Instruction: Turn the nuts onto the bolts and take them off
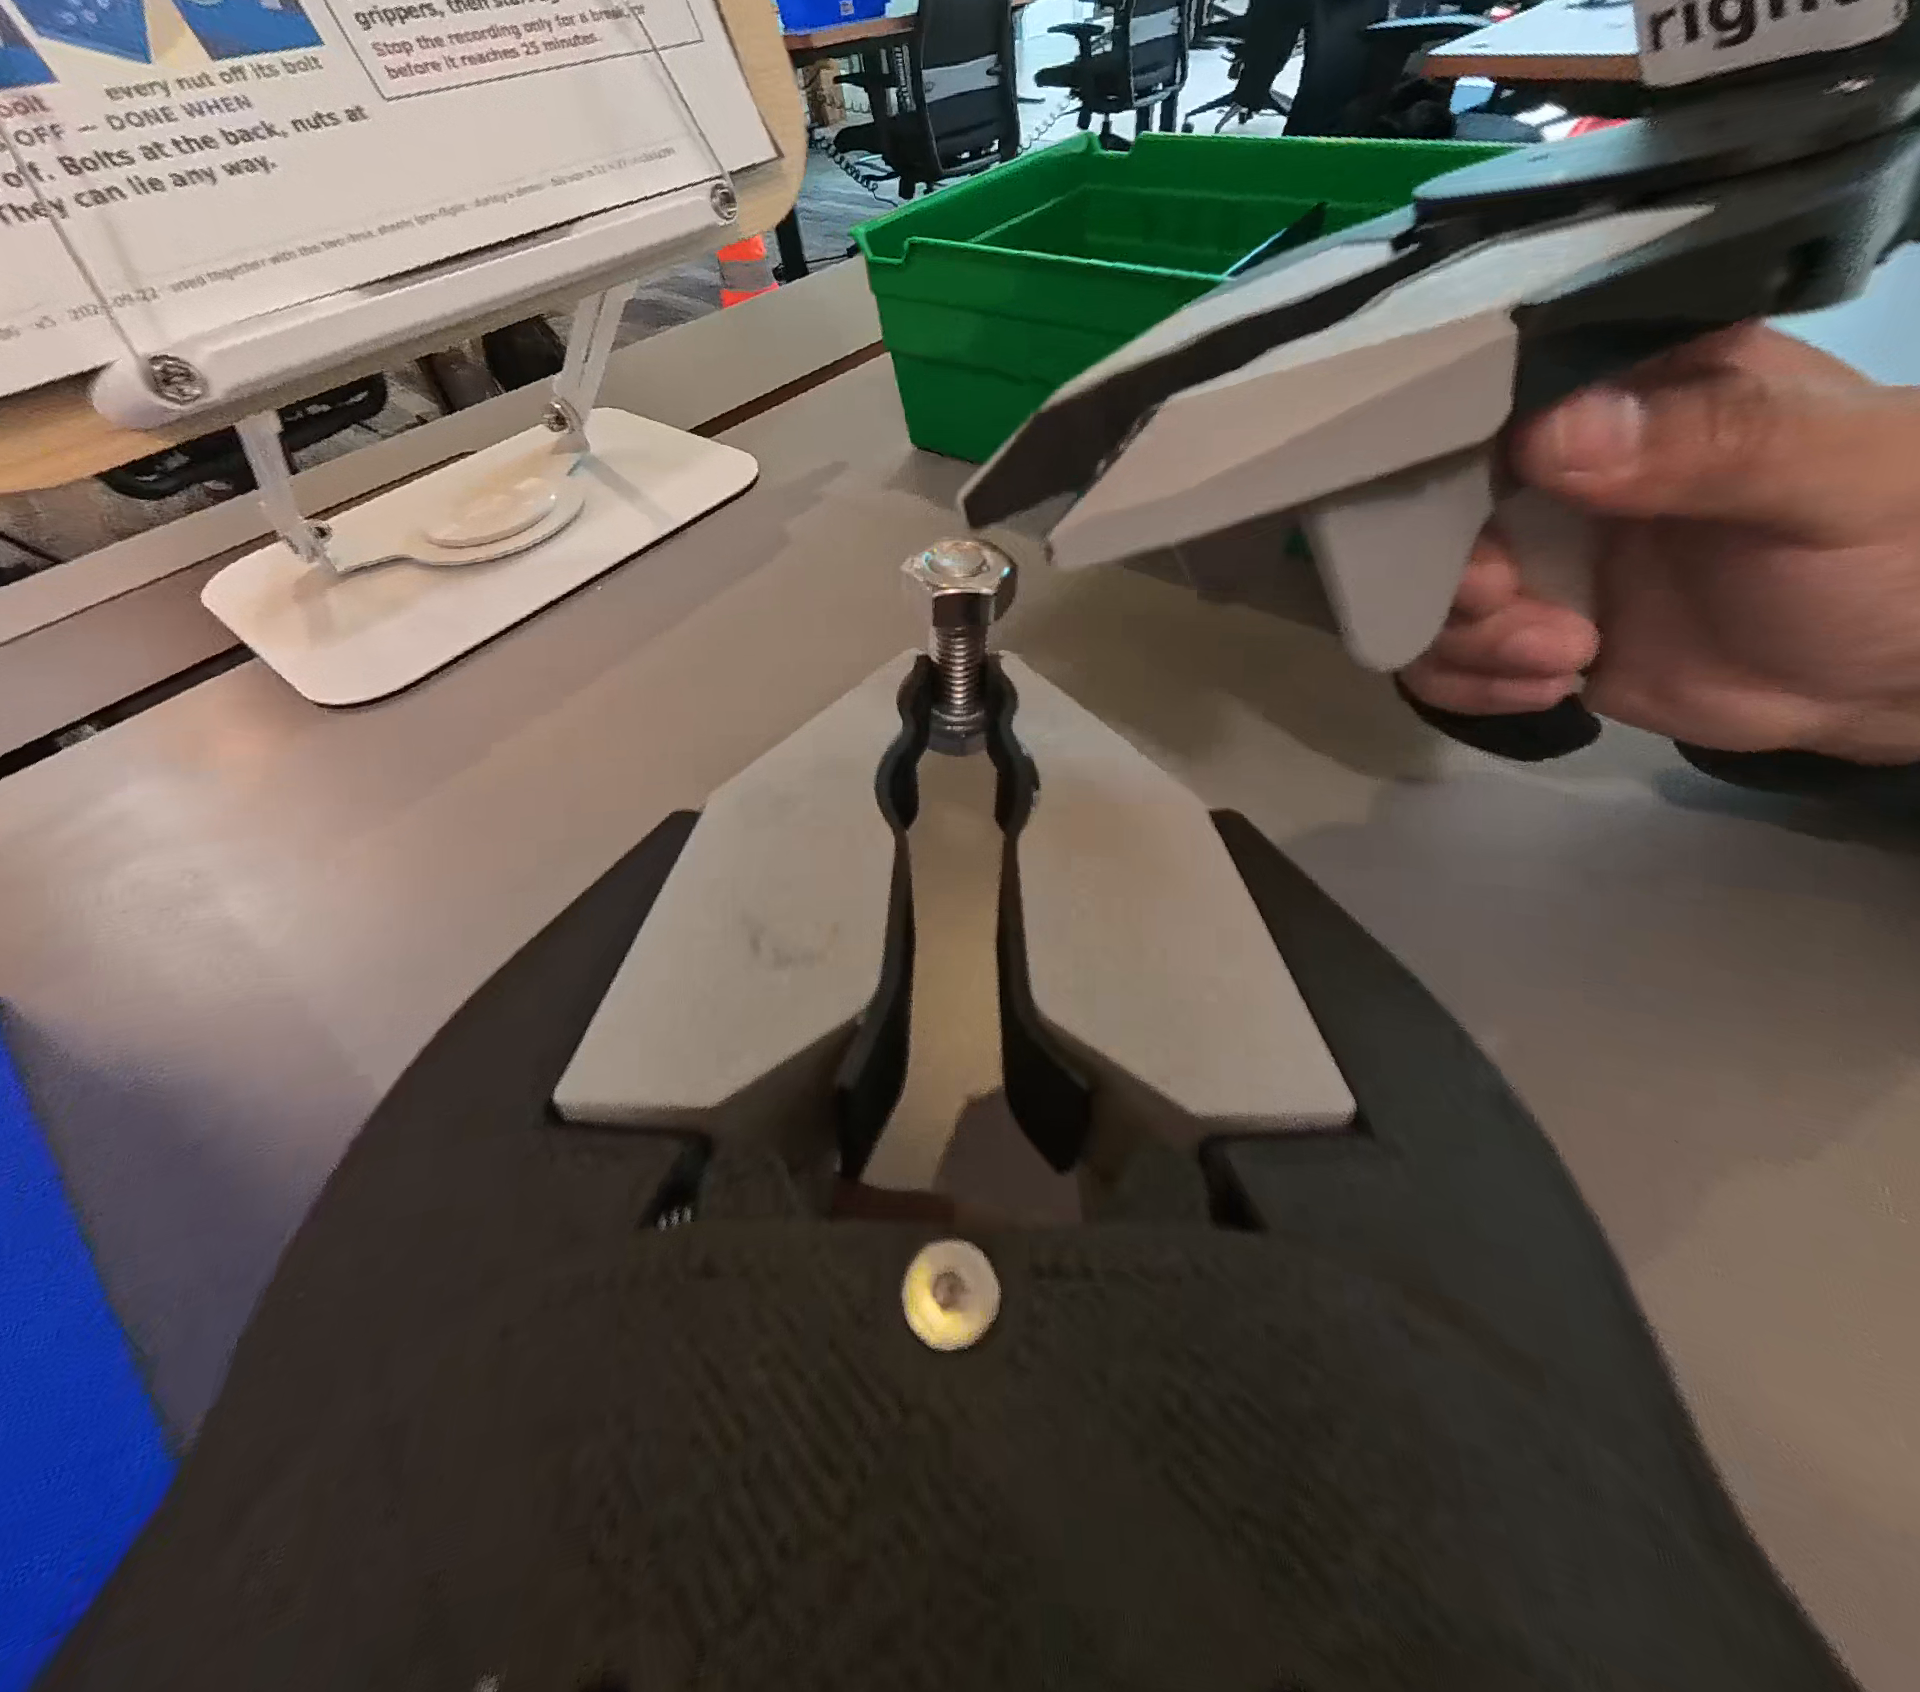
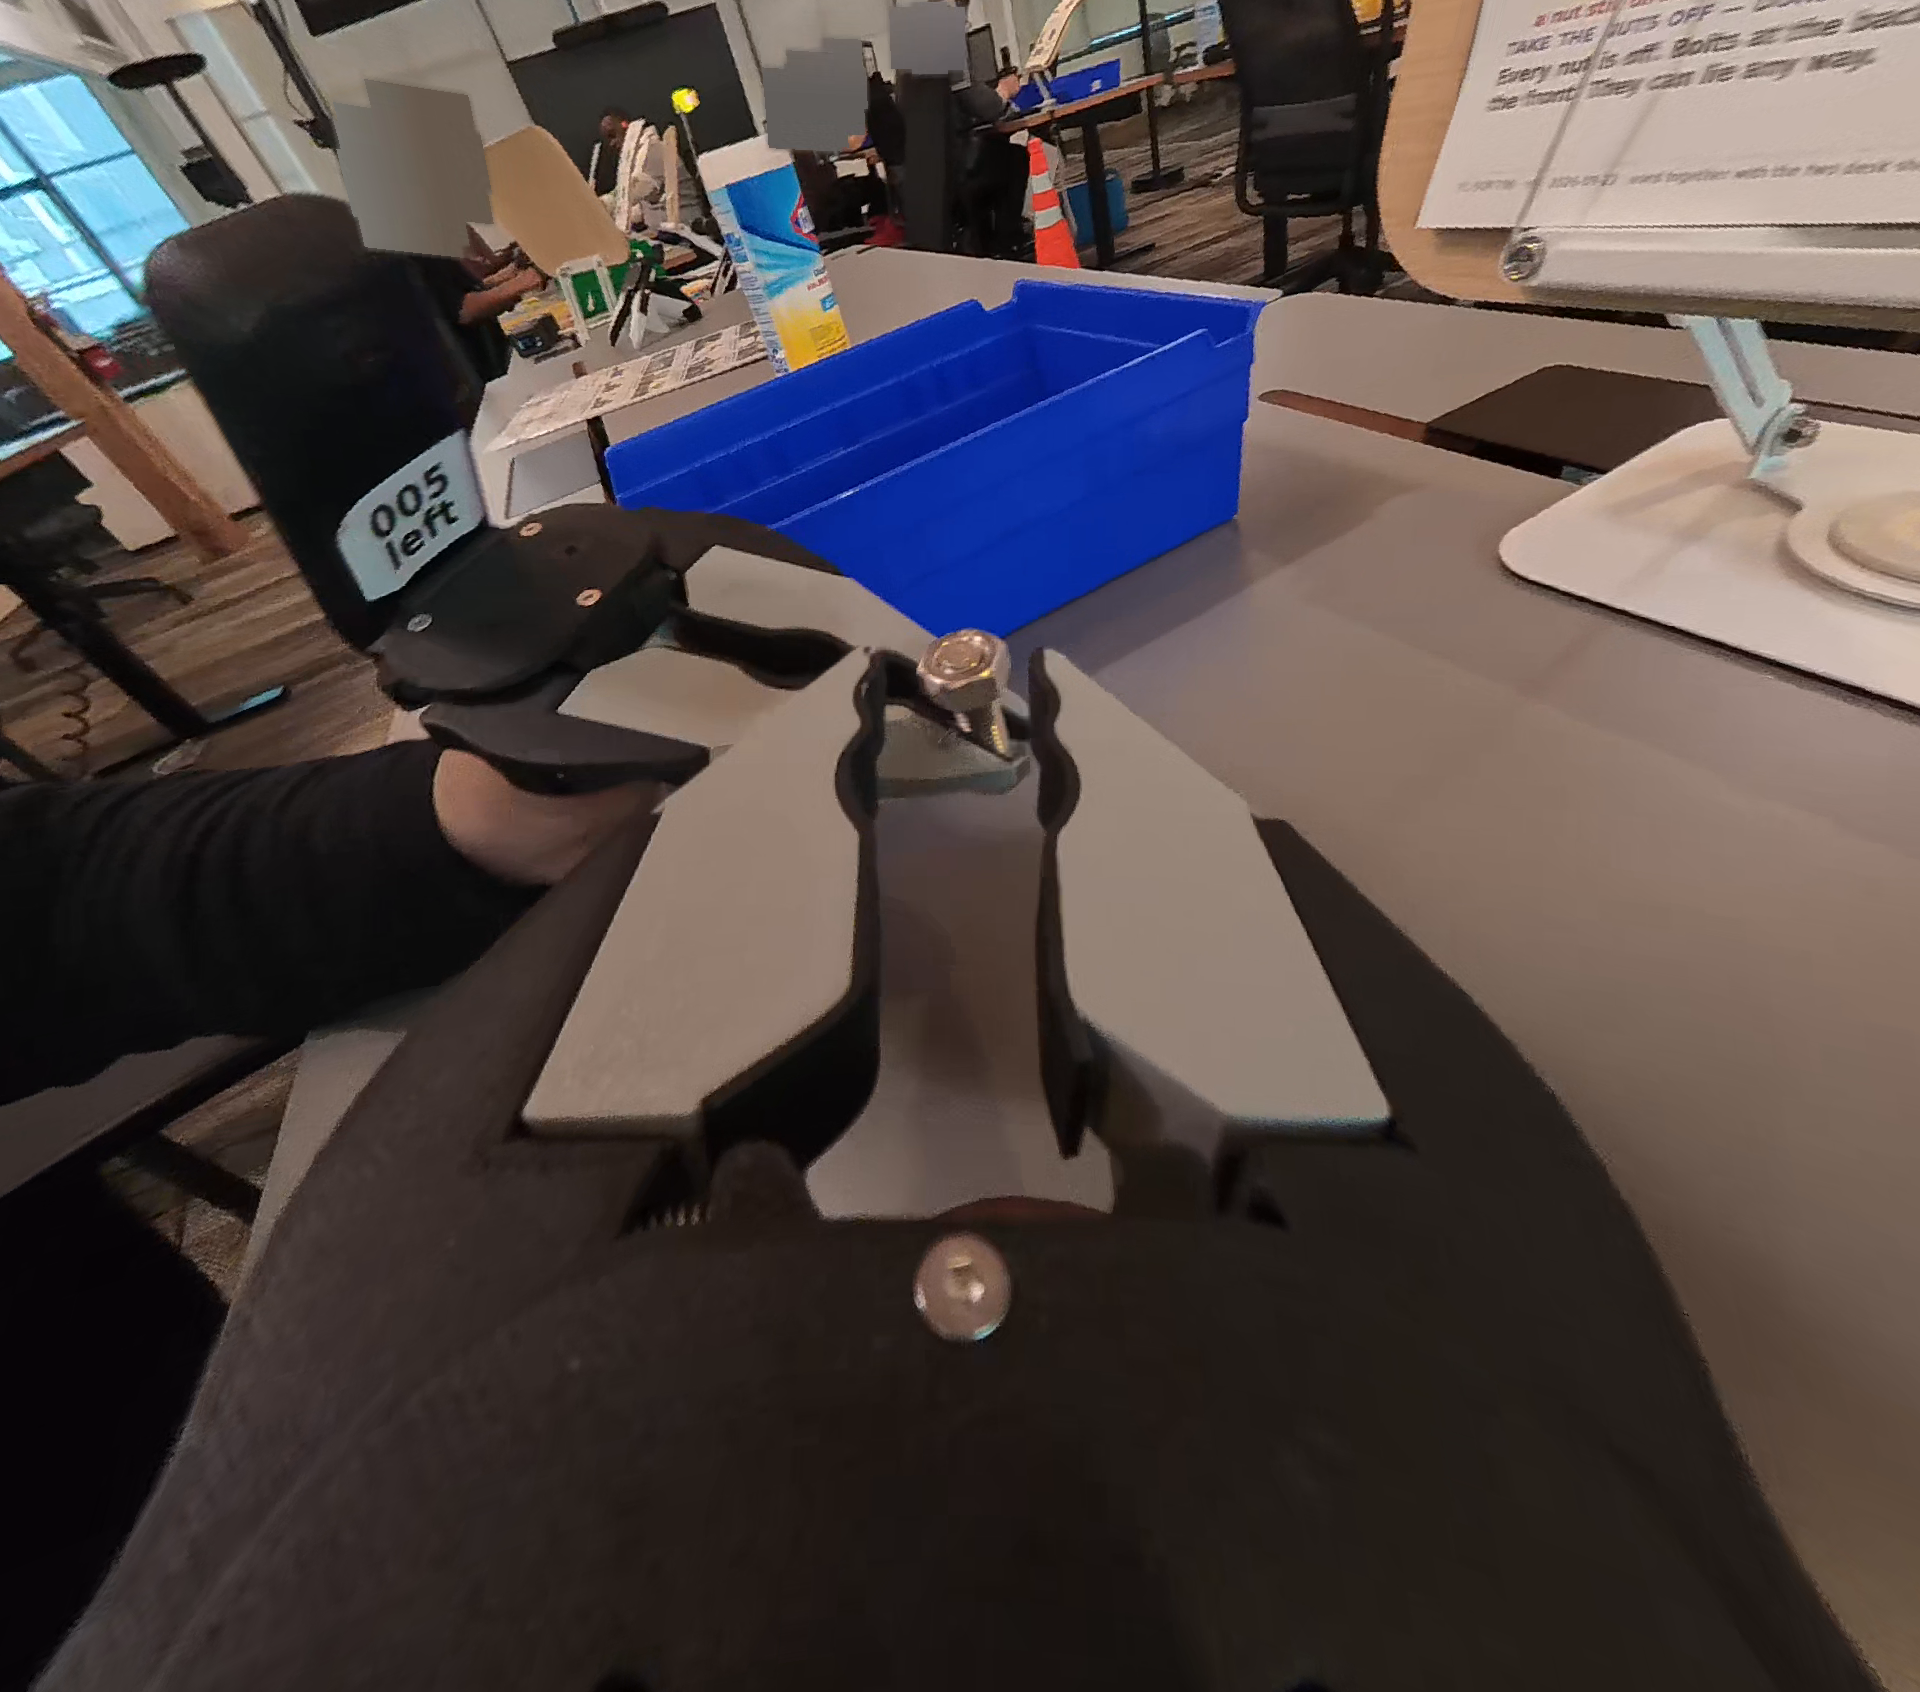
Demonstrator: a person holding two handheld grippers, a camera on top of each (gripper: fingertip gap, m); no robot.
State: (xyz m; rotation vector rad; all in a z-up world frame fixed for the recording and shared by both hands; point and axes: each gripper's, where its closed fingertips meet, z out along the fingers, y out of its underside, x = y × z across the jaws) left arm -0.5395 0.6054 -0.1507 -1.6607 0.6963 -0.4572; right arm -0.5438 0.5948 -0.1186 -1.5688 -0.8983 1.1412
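Note:
My left gripper (image 1: 956,678) is shut on a steel bolt (image 1: 954,686), with the threaded shank sticking out past the fingertips. A hex nut (image 1: 956,577) sits on the far end of the shank. My right gripper (image 1: 1013,522) comes in from the right, its tips just beside the nut. In the right wrist view the right gripper (image 2: 956,663) is open, with its jaws standing on either side of the nut (image 2: 964,666), apart from it. The left gripper (image 2: 966,757) holds the bolt (image 2: 992,733) from below left.
A green bin (image 1: 1039,312) stands behind the right gripper. A blue bin (image 2: 987,479) stands on the grey table (image 2: 1455,811) behind the left gripper. A white stand with an instruction sheet (image 1: 468,562) is at the back. A wipes canister (image 2: 774,260) is beyond the blue bin. Both grippers' tips are close together, under 4 cm apart.

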